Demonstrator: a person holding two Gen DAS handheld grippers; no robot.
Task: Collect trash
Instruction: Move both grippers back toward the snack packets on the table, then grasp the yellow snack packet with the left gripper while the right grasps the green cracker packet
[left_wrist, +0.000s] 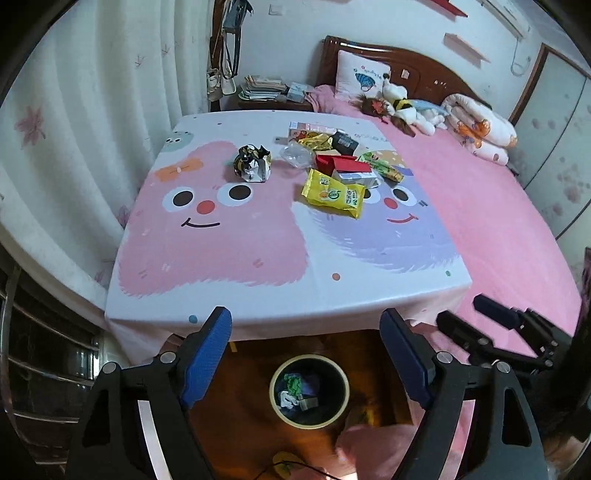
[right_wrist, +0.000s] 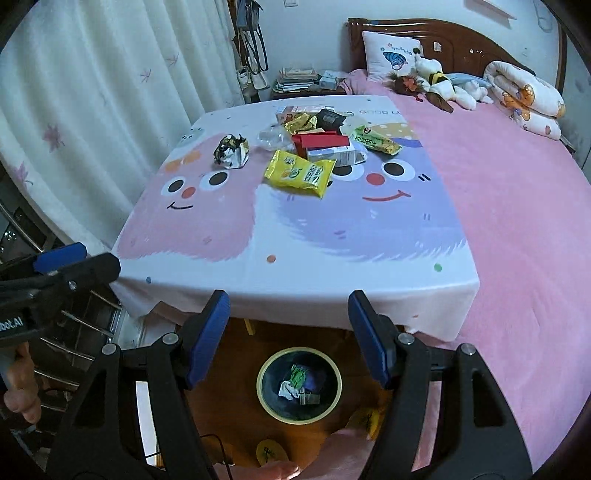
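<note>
A: Trash (left_wrist: 334, 173) sits heaped at the far end of the cartoon cloth (left_wrist: 229, 240). Why hover back here?

B: Bin (left_wrist: 309, 390) stands below the cloth's near edge. Left gripper (left_wrist: 306, 350) and right gripper (right_wrist: 288, 332) both hang over it, spread apart, holding nothing, probably between drops.

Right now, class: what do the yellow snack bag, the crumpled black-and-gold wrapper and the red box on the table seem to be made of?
Yellow snack bag: likely glossy plastic film, smooth and shiny.
Crumpled black-and-gold wrapper: probably metallised foil, holding sharp creases with bright glints.
Red box: apparently matte cardboard, with flat faces and straight edges.
</note>
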